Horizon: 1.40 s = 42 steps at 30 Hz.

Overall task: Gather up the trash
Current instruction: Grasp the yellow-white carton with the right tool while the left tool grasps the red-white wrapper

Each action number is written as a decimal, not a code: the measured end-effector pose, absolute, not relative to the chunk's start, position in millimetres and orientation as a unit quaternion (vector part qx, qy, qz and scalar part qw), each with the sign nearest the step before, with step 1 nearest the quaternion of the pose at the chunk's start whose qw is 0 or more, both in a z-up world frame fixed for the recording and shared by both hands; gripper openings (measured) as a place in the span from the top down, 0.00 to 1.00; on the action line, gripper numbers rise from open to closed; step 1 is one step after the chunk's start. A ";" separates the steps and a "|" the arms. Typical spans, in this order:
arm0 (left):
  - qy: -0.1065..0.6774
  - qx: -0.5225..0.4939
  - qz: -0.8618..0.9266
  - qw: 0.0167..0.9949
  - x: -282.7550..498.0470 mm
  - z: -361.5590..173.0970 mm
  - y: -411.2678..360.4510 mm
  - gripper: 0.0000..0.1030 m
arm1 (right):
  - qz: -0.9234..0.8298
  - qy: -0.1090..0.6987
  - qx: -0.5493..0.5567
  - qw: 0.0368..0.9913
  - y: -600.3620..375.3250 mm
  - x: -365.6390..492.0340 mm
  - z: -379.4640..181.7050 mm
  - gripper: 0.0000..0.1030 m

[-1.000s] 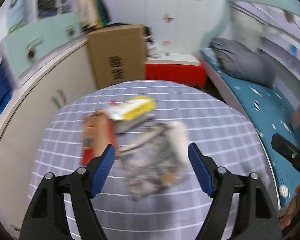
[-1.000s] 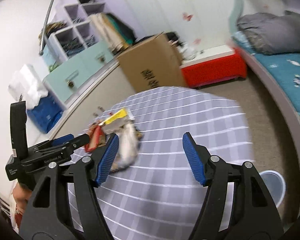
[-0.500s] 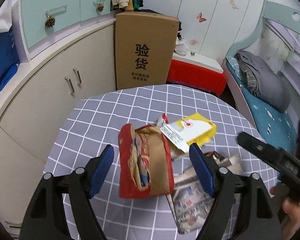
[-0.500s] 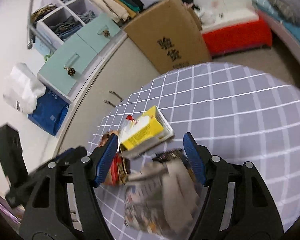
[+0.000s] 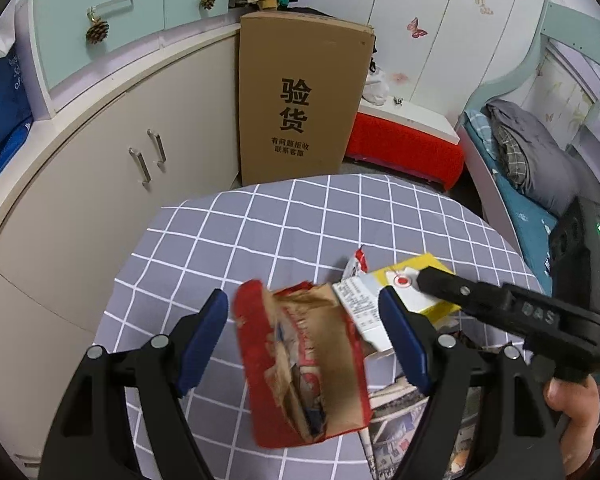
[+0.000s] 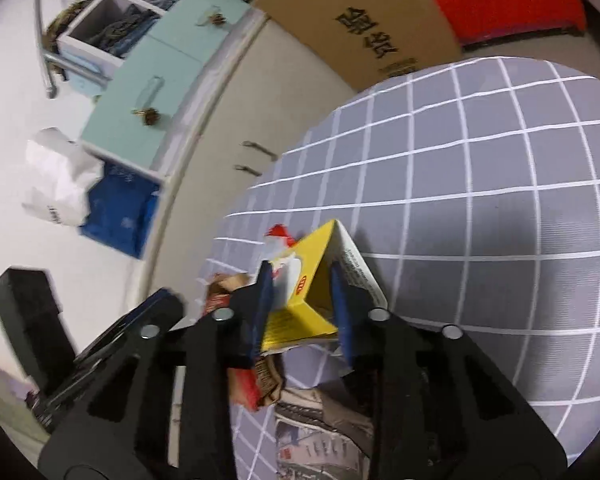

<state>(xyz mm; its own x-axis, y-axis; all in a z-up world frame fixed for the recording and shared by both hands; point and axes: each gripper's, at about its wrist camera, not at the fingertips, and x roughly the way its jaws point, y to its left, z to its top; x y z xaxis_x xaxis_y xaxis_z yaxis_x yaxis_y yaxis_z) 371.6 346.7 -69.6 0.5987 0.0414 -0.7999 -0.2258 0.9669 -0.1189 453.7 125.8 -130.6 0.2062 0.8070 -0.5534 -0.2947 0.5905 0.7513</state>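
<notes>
Cardboard box (image 5: 304, 96) behind table (image 5: 260, 232), newspaper (image 6: 320, 436) under red bag (image 5: 304, 364)

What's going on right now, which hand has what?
Right gripper shut on yellow carton. Left gripper open around red snack bag, not gripping. Newspaper on the table.

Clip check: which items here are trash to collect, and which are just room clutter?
Trash:
yellow box, clamped in the right gripper
red bag, between the open left gripper fingers
newspaper

Clutter:
cardboard box
red bench
grey bedding
</notes>
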 end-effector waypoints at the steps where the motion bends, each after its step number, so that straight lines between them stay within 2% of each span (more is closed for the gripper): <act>1: 0.443 -0.103 0.073 0.887 374.1 -70.8 346.6 0.26 | 0.380 0.500 0.258 0.735 122.1 451.8 -128.3 0.78; 2: 0.447 -0.102 0.068 0.886 377.8 -72.4 345.7 0.26 | 0.379 0.491 0.257 0.741 118.4 449.8 -125.2 0.82; 8: 0.473 -0.087 0.054 0.875 402.1 -88.9 334.9 0.26 | 0.284 0.377 0.141 0.870 89.2 426.8 -74.4 0.87; 12: 0.489 -0.103 0.045 0.865 423.2 -99.9 328.3 0.26 | 0.262 0.339 0.085 0.899 91.3 421.1 -61.9 0.87; 16: 0.493 -0.109 0.044 0.862 438.0 -106.3 318.0 0.26 | 0.265 0.336 0.069 0.901 98.1 423.2 -65.0 0.87; 22: 0.511 -0.058 0.031 0.857 444.9 -114.4 295.9 0.27 | 0.272 0.335 0.062 0.900 99.1 422.7 -71.5 0.87; 27: 0.510 0.045 0.017 0.859 441.5 -110.3 262.6 0.27 | 0.276 0.334 0.068 0.899 95.7 421.7 -73.3 0.87; 28: 0.515 0.057 0.016 0.855 442.5 -111.1 257.8 0.30 | 0.276 0.334 0.070 0.898 93.9 421.7 -73.2 0.87; 29: 0.523 0.070 0.015 0.849 444.6 -113.9 252.5 0.38 | 0.276 0.335 0.073 0.898 92.8 422.0 -73.5 0.87; 33: 0.546 0.092 0.028 0.832 452.0 -126.8 244.4 0.52 | 0.276 0.337 0.078 0.897 86.5 420.0 -74.3 0.87; 35: 0.541 0.075 0.027 0.837 450.9 -125.1 247.3 0.70 | 0.275 0.336 0.077 0.898 87.3 419.4 -73.5 0.87; 37: 0.532 0.062 0.025 0.844 449.5 -120.6 249.8 0.80 | 0.275 0.335 0.075 0.898 84.6 416.6 -73.5 0.87; 42: 0.484 0.026 0.022 0.874 435.7 -89.7 254.7 0.80 | 0.277 0.330 0.078 0.899 77.8 408.3 -65.9 0.87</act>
